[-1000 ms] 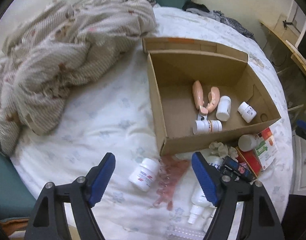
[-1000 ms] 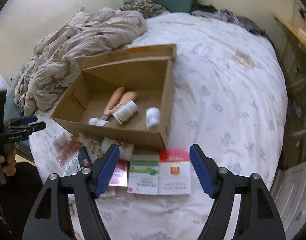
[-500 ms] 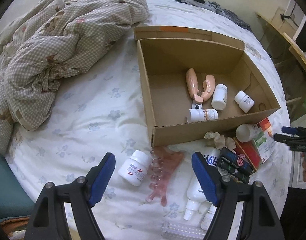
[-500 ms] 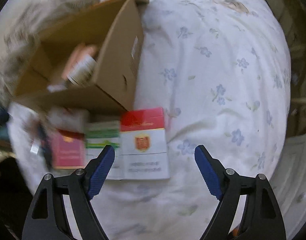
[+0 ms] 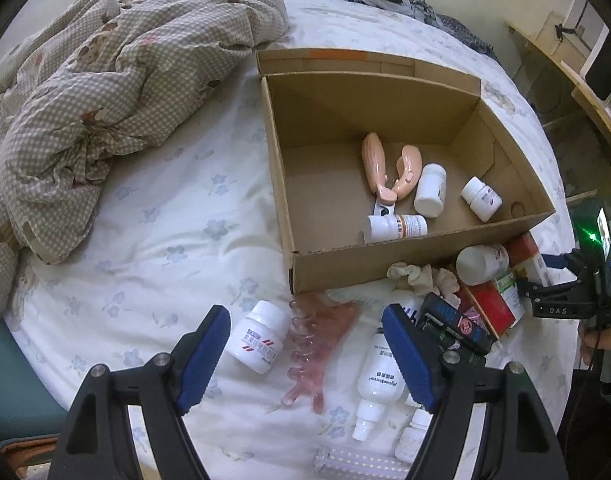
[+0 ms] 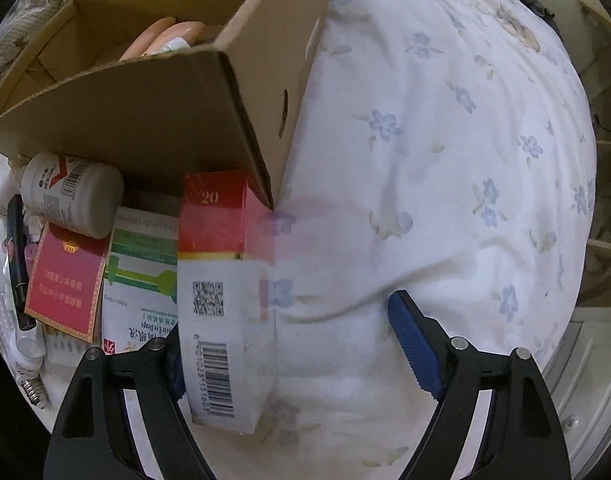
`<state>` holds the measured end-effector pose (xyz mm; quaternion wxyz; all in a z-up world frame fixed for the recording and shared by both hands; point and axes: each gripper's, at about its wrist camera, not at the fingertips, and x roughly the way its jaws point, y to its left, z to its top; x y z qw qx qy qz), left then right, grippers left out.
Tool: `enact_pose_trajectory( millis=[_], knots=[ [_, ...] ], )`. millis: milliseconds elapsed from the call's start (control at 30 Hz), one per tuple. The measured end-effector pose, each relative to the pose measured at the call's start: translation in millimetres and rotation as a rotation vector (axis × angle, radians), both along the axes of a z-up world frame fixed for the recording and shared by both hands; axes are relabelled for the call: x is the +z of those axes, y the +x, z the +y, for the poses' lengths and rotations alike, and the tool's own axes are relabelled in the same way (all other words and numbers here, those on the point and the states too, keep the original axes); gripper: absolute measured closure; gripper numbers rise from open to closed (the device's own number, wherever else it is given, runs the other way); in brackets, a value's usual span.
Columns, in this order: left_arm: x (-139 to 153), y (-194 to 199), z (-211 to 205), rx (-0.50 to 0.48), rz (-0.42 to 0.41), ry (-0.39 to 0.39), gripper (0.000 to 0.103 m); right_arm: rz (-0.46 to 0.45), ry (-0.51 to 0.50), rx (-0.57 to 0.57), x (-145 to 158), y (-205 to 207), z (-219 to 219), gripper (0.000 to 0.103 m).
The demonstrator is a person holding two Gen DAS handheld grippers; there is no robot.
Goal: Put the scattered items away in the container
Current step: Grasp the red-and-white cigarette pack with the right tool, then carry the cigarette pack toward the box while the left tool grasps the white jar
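From your left wrist camera, your left gripper (image 5: 305,348) hangs with its blue pads spread wide and nothing between them, over the near edge of the bed (image 5: 177,216). Just beyond the pads lie a white pill bottle (image 5: 261,338) and a pink hair claw (image 5: 309,344), side by side, and to the right of those a white dropper bottle (image 5: 377,384) and a black tube (image 5: 453,322). The cardboard box (image 5: 305,272) stands past them, open at the top; inside it lie pink-handled clippers (image 5: 389,168) and three small white bottles, one of them with an orange band (image 5: 397,226) against the near wall. At the box's near right corner a larger white bottle (image 5: 479,264) rests on a cluster of flat packets. A crumpled checked quilt (image 5: 105,80) fills the far left. At the right edge you can see your right gripper (image 5: 561,296) held low beside that cluster. From your right wrist camera, your right gripper (image 6: 305,344) is also spread wide and gripping nothing: the red and white carton (image 6: 221,280) stands on edge just inside the left finger, whose pad it hides, while the right pad (image 6: 413,344) is well apart from it over the flowered sheet. The carton's far end touches the box's corner (image 6: 241,120). To its left lie a green and white packet (image 6: 141,272), a red packet (image 6: 65,280) and the larger white bottle (image 6: 73,196) on top.
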<state>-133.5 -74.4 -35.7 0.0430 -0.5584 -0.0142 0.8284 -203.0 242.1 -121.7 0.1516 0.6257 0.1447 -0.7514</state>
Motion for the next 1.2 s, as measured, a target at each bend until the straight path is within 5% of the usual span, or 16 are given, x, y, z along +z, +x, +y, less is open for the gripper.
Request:
enact_pose_trajectory(
  millis=[67, 200, 500, 733, 1000, 1200],
  knots=[
    [0, -1, -2, 0.01, 0.0, 0.002, 0.024, -0.001, -0.001, 0.014, 0, -1, 0, 0.058],
    [0, -1, -4, 0.024, -0.001, 0.005, 0.024, 0.005, -0.04, 0.009, 12, 0, 3, 0.078],
    [1, 0, -6, 0.032, 0.008, 0.007, 0.024, 0.124, -0.208, -0.068, 90, 2, 36, 0.078],
    [-5, -1, -12, 0.056, -0.024, 0.018, 0.024, 0.178, -0.42, -0.024, 140, 29, 40, 0.078],
    [-30, -4, -25, 0.101, -0.158, 0.055, 0.024, 0.17, -0.441, 0.056, 138, 41, 7, 0.078],
    [-57, -12, -21, 0.1, -0.251, -0.022, 0.024, 0.157, -0.42, 0.07, 124, 32, 0, 0.078]
  ],
)
